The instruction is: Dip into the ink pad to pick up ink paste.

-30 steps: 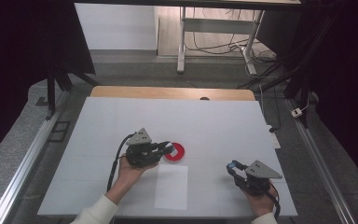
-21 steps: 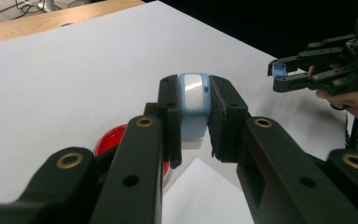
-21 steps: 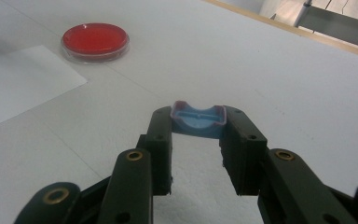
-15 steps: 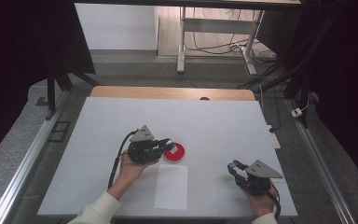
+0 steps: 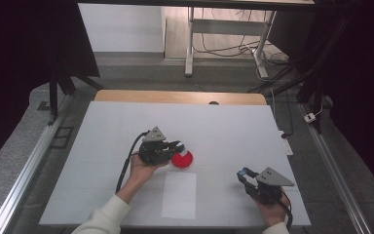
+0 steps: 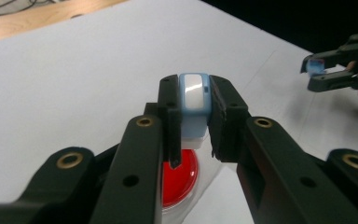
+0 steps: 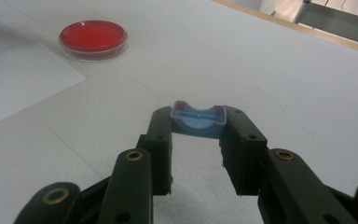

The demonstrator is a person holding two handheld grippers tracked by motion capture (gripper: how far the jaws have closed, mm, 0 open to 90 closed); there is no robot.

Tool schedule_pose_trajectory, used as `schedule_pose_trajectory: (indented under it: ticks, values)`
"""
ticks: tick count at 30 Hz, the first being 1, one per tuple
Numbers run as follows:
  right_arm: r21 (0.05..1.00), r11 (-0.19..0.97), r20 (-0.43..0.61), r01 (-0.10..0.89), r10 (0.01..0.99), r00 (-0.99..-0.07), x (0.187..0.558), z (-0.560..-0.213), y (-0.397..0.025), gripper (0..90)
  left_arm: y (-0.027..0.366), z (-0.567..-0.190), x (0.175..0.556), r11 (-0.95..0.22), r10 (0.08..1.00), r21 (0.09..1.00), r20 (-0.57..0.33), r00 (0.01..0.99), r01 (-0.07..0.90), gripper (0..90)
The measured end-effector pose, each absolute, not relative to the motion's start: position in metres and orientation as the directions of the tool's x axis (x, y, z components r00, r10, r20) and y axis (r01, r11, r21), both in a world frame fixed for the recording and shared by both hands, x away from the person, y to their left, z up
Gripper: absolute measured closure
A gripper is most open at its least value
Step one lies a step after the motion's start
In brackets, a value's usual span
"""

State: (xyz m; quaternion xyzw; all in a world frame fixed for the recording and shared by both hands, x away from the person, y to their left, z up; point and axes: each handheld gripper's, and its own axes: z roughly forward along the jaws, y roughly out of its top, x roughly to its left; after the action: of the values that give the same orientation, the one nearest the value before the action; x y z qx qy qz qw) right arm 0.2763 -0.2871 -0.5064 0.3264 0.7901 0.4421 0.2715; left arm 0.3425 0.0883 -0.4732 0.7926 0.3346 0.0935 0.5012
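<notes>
Left tongs pinching a white-and-blue bottle – right over the red-filled dish on the tabletop. Right tongs, well apart, clamp the blue cap.

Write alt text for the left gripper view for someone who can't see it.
The left claw grips a small blue-and-white container just above a red petri dish on a white table.
</notes>
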Motion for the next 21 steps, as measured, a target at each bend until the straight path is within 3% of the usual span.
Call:
schedule_pose_trajectory:
  ticks: [21]
  values:
    - [0.870,0.401,-0.142,0.287,0.761,-0.633,0.274,-0.507,-0.289,64.4,0.082,-0.488,0.354,-0.382,0.659,0.805,-0.107,0.744,0.455,75.7]
